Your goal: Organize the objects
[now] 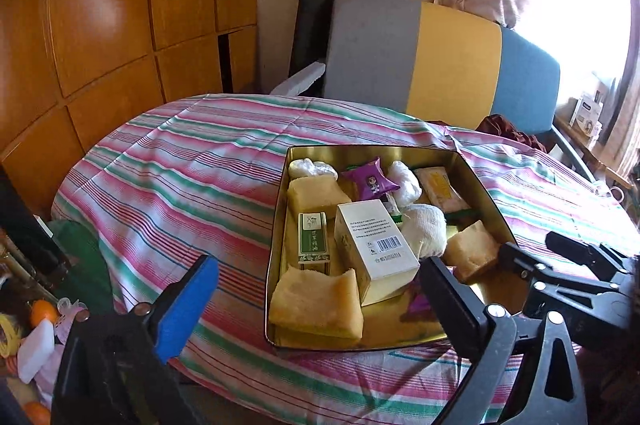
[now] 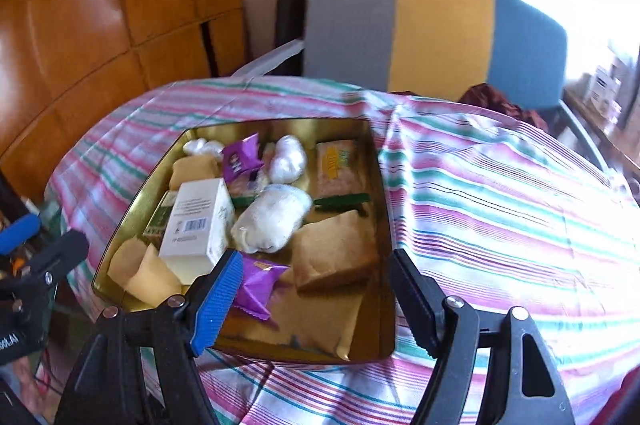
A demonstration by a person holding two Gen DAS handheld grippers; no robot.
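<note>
A gold tin (image 1: pixel 372 146) (image 2: pixel 386 217) sits on the striped cloth and holds mixed items. Inside are a white barcode box (image 1: pixel 376 245) (image 2: pixel 196 225), a green box (image 1: pixel 314 237), yellow sponge blocks (image 1: pixel 316 305) (image 2: pixel 336 253), purple packets (image 1: pixel 372 181) (image 2: pixel 260 281) and a white gauze roll (image 1: pixel 424 229) (image 2: pixel 272 221). My left gripper (image 1: pixel 320 305) hangs open over the tin's near left part, holding nothing. My right gripper (image 2: pixel 316 301) is open above the tin's near edge, also with nothing in it. Each wrist view shows the other gripper at its side: the right gripper (image 1: pixel 540 249) and the left gripper (image 2: pixel 44 239).
The striped tablecloth (image 1: pixel 180 177) covers a rounded table. A chair with a grey, yellow and blue back (image 1: pixel 440 65) stands behind it, with wooden cupboard doors (image 1: pixel 120 5) to the left. Oranges and clutter (image 1: pixel 36 321) lie low at the left; a bright window is at the right.
</note>
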